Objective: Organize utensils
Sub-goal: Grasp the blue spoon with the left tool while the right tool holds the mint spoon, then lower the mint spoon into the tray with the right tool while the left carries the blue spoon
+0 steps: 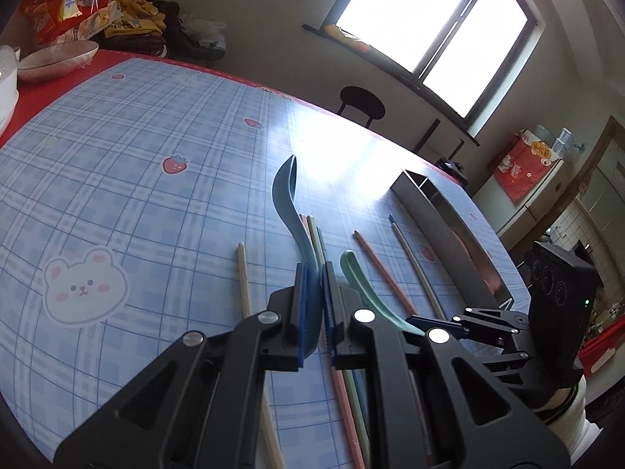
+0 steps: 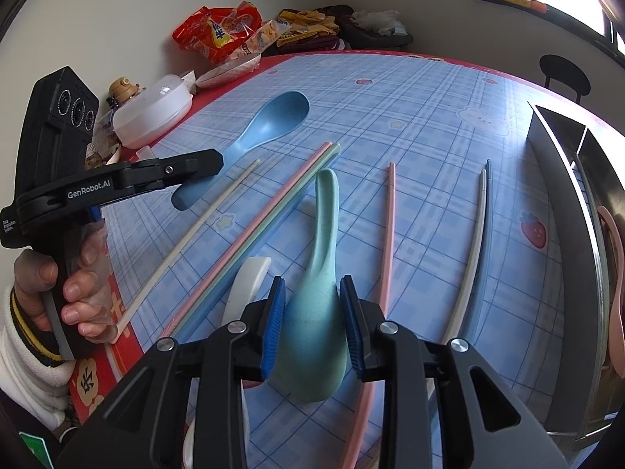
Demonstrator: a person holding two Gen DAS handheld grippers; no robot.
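The left gripper (image 1: pixel 314 305) is clamped on the handle of the blue spoon (image 1: pixel 284 191), at lower centre of the left wrist view; the bowl points toward frame centre. The right gripper (image 2: pixel 312 324) straddles the green spoon (image 2: pixel 316 312) at its bowl, pads just beside it, contact uncertain. Both spoons appear light, rigid and smooth, so likely slippery; a grasp on the narrow handle seems safer than on the rounded bowl. Loose chopsticks (image 2: pixel 386 234) lie between them and the metal organizer (image 2: pixel 562 179) at right.

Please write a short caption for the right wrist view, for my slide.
Right gripper straddles the green spoon while the left gripper clamps the blue spoon among chopsticks.
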